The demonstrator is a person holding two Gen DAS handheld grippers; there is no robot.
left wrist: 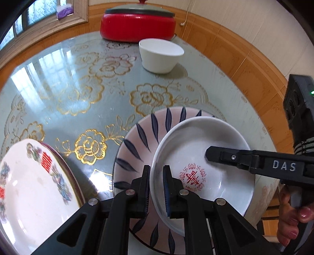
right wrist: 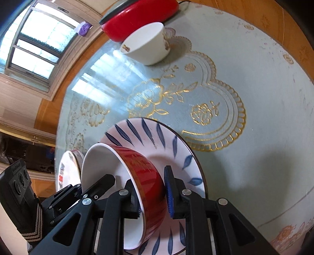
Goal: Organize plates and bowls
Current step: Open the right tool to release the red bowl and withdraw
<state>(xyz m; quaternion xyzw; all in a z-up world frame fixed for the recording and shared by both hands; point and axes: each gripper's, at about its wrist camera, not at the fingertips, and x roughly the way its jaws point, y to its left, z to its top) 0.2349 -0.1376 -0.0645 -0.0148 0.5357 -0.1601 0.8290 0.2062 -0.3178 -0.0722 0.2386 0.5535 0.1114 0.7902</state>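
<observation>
Both grippers hold one bowl [left wrist: 206, 157], white inside with a red emblem and red outside [right wrist: 145, 172]. My left gripper [left wrist: 157, 172] is shut on its left rim, one pad inside and one outside. My right gripper [right wrist: 149, 176] is shut on the opposite wall; its finger shows over the far rim as the right gripper [left wrist: 212, 154]. The left gripper [right wrist: 98, 184] appears at the bowl's other side. The bowl hangs tilted over a pink plate with blue leaves [left wrist: 141, 141] [right wrist: 157, 135]; I cannot tell whether they touch.
A flowered white plate [left wrist: 29, 186] [right wrist: 65, 170] lies left of the leaf plate, on a darker-rimmed one. A white bowl [left wrist: 161, 56] [right wrist: 147, 45] and a red lidded pot [left wrist: 137, 25] [right wrist: 141, 17] stand at the back of the round table [left wrist: 78, 88]. A person's hand [left wrist: 294, 221] grips the right handle.
</observation>
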